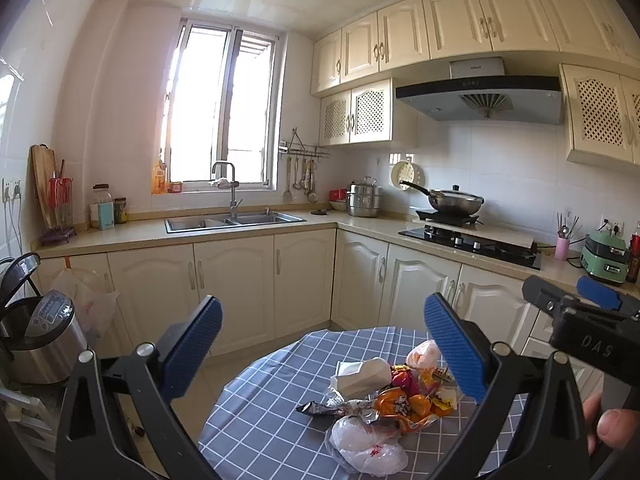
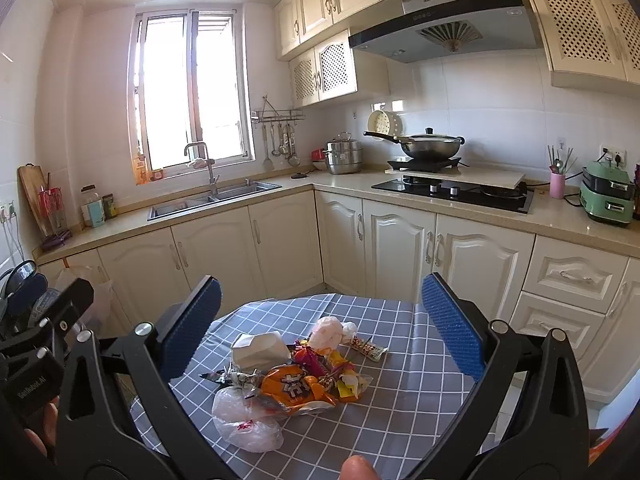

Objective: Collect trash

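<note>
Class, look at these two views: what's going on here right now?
A person holds a gripper in each hand above a table in a kitchen. The left gripper and right gripper are both open and hold nothing. A pile of wrappers and plastic bags lies untouched on the checked cloth.

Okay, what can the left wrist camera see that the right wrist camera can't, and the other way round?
Only the left wrist view shows the open-lidded steel electric kettle beside the table, in full.

Only the right wrist view shows the cream drawer fronts below the counter, and the small striped wrapper clear of the pile.

Both show the grey checked tablecloth, the orange snack bag, the clear plastic bag, and an open hand-held gripper each, left and right.
</note>
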